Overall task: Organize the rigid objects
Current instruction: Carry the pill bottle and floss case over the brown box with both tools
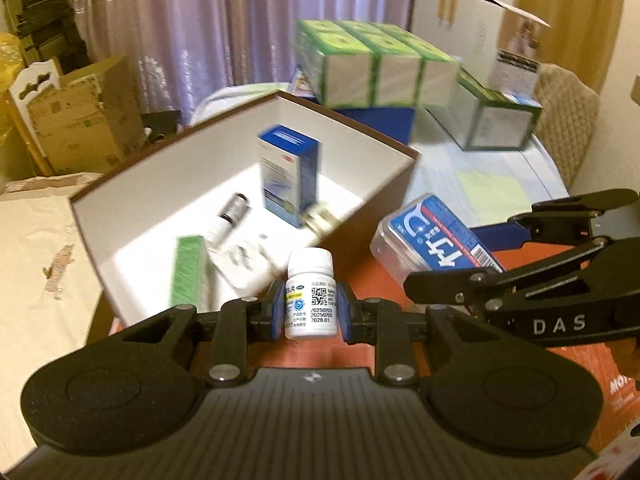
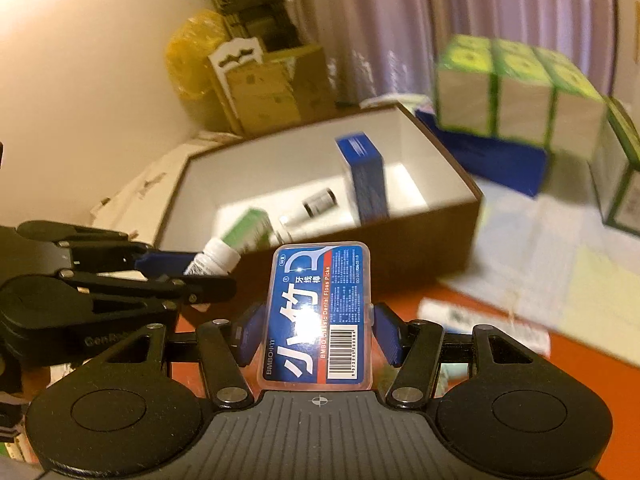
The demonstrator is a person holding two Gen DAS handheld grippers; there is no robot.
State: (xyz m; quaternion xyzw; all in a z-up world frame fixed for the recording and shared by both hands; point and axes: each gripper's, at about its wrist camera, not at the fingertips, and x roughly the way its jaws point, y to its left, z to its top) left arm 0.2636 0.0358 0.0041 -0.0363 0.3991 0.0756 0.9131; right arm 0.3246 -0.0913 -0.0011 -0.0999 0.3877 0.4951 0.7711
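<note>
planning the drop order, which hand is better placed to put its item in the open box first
Left, probably. The left gripper holds the white pill bottle right at the brown white-lined box's near wall; the right gripper's blue floss-pick case sits further back.

Blue carton point(image 1: 290, 174) print motion-blurred, green box point(image 1: 186, 270) label unreadable, round gold-toned item point(image 1: 320, 220) half hidden behind storage box wall point(image 1: 360, 216).

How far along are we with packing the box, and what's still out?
Done: the open box already holds a blue carton, a green packet, a small dark-capped bottle and a few other small items. In hand: the left gripper is shut on a white pill bottle; the right gripper clamps a floss pick case. Left: both go in; green cartons stand behind the box.
</note>
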